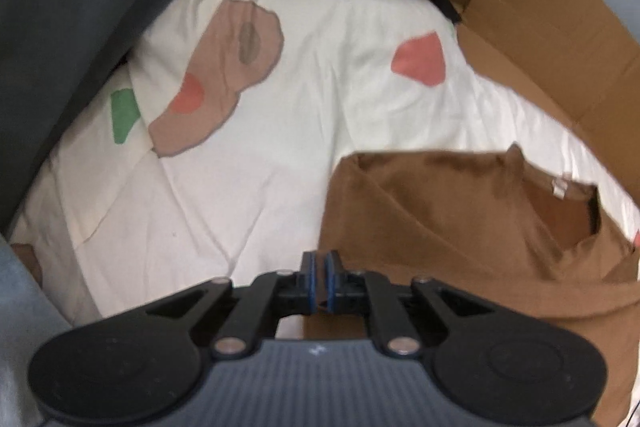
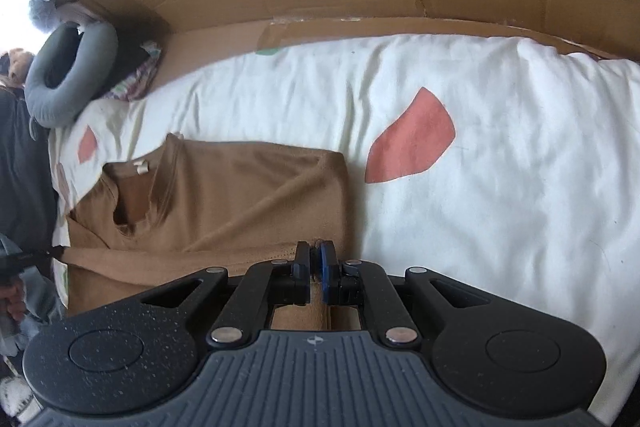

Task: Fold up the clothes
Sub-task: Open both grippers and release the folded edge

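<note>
Laying the folded brown shirt down

My left gripper (image 1: 320,263) and right gripper (image 2: 315,259), jaws nearly closed, each pinch a near corner of the brown shirt (image 2: 224,195), keeping its edge straight; it lies on the white quilt (image 2: 500,227), collar toward eleven o'clock.

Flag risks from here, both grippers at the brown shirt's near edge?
1. The left gripper and right gripper pinch only thin folds of the brown shirt; a fold may slip out.
2. The quilt is wrinkled and soft, so it could get dragged along.
</note>
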The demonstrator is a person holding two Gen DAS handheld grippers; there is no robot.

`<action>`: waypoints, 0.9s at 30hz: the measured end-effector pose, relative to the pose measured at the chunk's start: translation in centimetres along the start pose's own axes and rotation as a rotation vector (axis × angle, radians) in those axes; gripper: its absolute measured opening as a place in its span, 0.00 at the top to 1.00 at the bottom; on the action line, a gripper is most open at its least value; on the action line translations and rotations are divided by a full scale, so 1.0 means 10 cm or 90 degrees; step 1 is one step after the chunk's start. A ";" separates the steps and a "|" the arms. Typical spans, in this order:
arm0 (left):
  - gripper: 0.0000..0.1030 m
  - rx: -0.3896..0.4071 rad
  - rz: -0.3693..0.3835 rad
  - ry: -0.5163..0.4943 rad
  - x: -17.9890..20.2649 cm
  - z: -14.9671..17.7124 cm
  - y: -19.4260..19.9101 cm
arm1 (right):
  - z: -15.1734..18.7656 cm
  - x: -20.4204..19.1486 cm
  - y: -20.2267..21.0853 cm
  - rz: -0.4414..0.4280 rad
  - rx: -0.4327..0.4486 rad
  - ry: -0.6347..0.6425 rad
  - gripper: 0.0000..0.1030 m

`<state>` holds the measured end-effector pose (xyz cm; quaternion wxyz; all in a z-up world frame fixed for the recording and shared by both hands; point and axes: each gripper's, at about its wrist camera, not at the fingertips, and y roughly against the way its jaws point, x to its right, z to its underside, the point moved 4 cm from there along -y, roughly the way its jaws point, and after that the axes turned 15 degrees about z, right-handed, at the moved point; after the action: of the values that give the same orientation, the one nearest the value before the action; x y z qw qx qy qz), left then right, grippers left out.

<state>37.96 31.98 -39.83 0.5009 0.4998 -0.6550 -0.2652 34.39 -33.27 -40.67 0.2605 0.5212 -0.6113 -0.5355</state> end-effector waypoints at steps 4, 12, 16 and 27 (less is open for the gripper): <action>0.75 0.009 0.008 -0.007 0.01 0.04 0.05 | -0.04 0.02 0.03 0.020 0.025 0.043 0.92; 0.39 0.030 0.000 -0.026 0.09 0.14 0.10 | -0.04 0.12 0.21 0.049 0.068 0.086 0.61; 0.32 0.030 0.000 -0.055 0.13 0.19 0.05 | 0.02 0.06 0.25 0.049 0.062 0.115 0.60; 0.20 0.083 -0.007 -0.059 0.14 0.28 0.01 | 0.14 -0.31 0.15 0.031 0.064 0.151 0.40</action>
<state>35.35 30.24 -40.22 0.4348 0.5224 -0.6906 -0.2474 33.66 -30.05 -38.88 0.3175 0.5785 -0.6146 -0.4322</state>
